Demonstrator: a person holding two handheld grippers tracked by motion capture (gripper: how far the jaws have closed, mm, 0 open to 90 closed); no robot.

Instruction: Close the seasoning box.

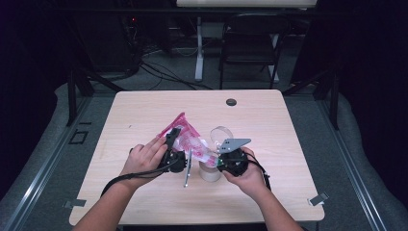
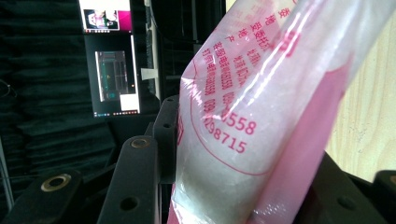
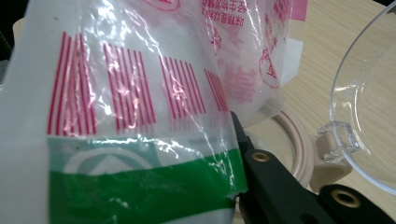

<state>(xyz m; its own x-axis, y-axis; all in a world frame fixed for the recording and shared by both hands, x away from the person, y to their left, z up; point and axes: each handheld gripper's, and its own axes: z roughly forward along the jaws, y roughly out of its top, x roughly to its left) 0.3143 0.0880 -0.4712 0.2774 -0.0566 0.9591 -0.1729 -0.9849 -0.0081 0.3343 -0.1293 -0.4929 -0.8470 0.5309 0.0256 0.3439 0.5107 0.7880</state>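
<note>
Near the table's front edge, pink bag between both grippers.

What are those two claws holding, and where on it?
Both hold the pink plastic bag: the left gripper clamps its filled pink end, the right gripper pinches the green-and-white printed end above the open jar.

Wooden table, beige container
</note>
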